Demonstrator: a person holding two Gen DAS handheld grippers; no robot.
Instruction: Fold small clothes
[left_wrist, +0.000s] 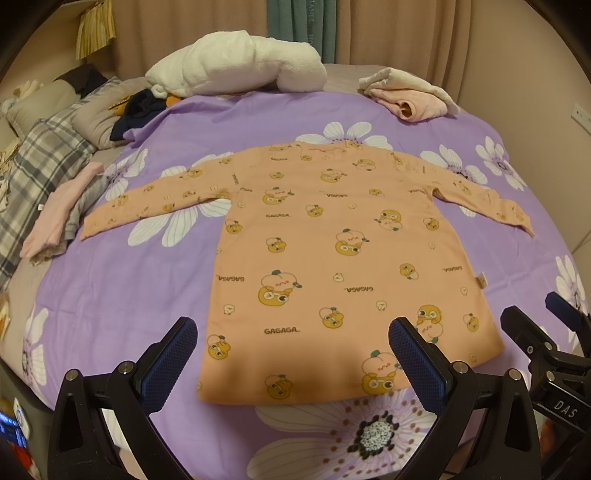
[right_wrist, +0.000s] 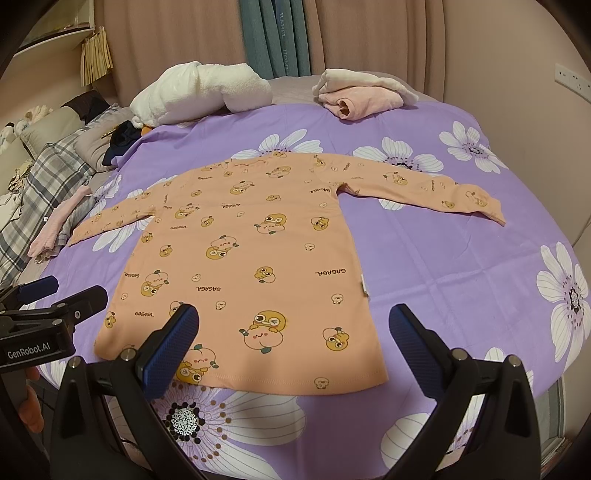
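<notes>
An orange long-sleeved top (left_wrist: 332, 243) printed with cartoon fruit and "GAGAGA" lay flat and face up on a purple bedsheet with white flowers (left_wrist: 122, 302), both sleeves spread out to the sides and its hem nearest the tongs. The left gripper (left_wrist: 293, 349) hovered with its jaws spread wide and nothing between them, its blue pads (left_wrist: 173, 363) framing the lower left part of the top's hem. The right gripper (right_wrist: 295, 345) was likewise wide open and empty, just beside the left one, its pads framing the hem's lower right corner; in the left wrist view its black frame showed at the right edge. Ahead of both tongs, beyond the top's collar, sat a rolled white fluffy blanket (left_wrist: 236, 62), and to the right of that a folded pink and cream garment (left_wrist: 406, 94). Off to the left of the tongs, past the left sleeve cuff, lay a pink and grey pile of clothes (left_wrist: 59, 218) beside a plaid blanket (left_wrist: 33, 173), with beige curtains (left_wrist: 184, 29) behind the bed
</notes>
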